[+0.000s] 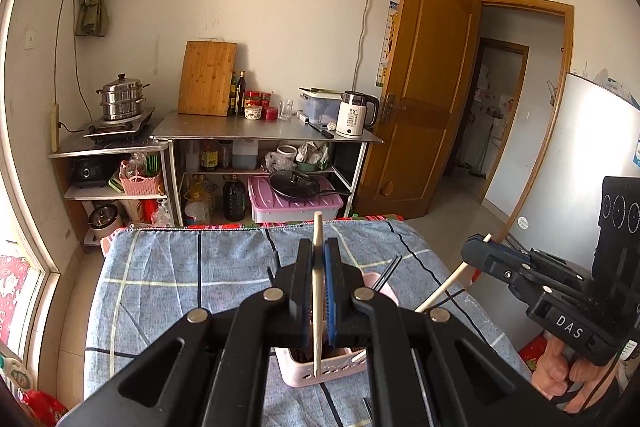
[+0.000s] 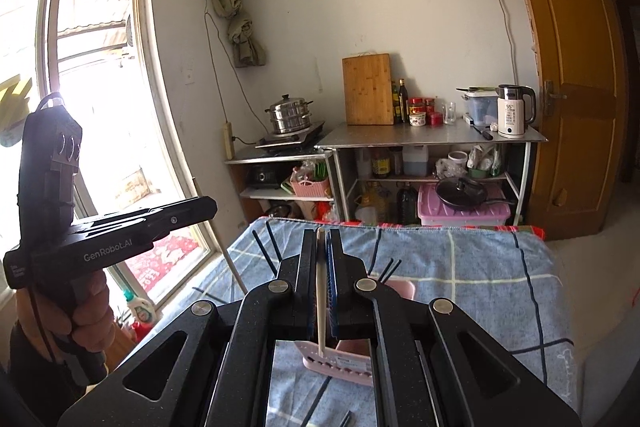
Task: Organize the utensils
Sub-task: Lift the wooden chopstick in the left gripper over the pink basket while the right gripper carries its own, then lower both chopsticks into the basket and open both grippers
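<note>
My left gripper [image 1: 319, 243] is shut on a pale wooden chopstick [image 1: 318, 307] that stands nearly upright above a pink slotted basket [image 1: 304, 375]. At the right of this view my right gripper [image 1: 477, 247] grips a second pale chopstick [image 1: 442, 293] that slants down towards the basket. In the right wrist view that gripper [image 2: 322, 234] is shut on its chopstick [image 2: 321, 299] over the pink basket [image 2: 344, 363]. The left gripper [image 2: 209, 206] shows at the left, held by a hand, its chopstick [image 2: 232, 267] hanging below. Black chopsticks [image 2: 389, 269] poke out of the basket.
The basket stands on a table under a blue checked cloth [image 1: 168, 279]. More black chopsticks [image 2: 266, 247] lie on the cloth. Beyond the far edge are kitchen shelves with a metal top [image 1: 260, 131], a kettle [image 1: 354, 115] and a wooden door [image 1: 424, 87]. A window [image 2: 92, 87] is at the left.
</note>
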Motion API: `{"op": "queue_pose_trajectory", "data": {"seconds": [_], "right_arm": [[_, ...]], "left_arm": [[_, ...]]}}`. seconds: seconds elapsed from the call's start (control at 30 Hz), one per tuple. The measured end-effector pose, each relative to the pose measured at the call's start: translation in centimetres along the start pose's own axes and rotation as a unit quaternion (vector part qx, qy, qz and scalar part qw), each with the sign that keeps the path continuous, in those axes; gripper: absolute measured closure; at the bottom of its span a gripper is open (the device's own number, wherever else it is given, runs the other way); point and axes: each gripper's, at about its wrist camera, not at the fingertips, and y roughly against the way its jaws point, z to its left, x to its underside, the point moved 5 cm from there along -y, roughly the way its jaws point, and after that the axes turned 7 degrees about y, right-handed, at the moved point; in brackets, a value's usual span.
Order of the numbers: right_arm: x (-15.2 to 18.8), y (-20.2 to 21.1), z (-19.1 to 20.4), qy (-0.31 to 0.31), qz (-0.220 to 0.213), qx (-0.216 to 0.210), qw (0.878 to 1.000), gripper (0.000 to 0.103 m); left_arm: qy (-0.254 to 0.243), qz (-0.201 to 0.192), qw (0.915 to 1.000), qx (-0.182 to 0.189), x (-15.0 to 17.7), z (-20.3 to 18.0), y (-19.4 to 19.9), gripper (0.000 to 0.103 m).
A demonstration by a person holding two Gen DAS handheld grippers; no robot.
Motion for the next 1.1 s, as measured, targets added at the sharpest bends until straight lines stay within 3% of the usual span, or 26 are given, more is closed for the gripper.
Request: {"op": "queue_pose_trajectory", "data": {"seconds": [0.23,0.53,0.97,1.1], "right_arm": [[-0.5,-1.4,-0.7,-0.008,-0.006,-0.004,1.0,0.098],[1.7,-4.0,-1.5,-0.019,0.02,-0.006,1.0,0.098],[5.5,-6.8,-1.6,-0.026,0.081,-0.017,0.996,0.098],[5.7,-6.7,-1.3,-0.018,0.088,-0.017,0.996,0.097]], "left_arm": [[0.002,-0.003,1.0,0.0,-0.2,0.6,-2.5,0.097],[0.014,0.017,0.9998,0.001,1.7,1.8,-5.6,0.097],[0.027,0.046,0.9986,-0.005,4.8,3.0,-7.0,0.097],[0.026,0.04,0.9988,-0.006,5.1,2.9,-6.3,0.089]]}}
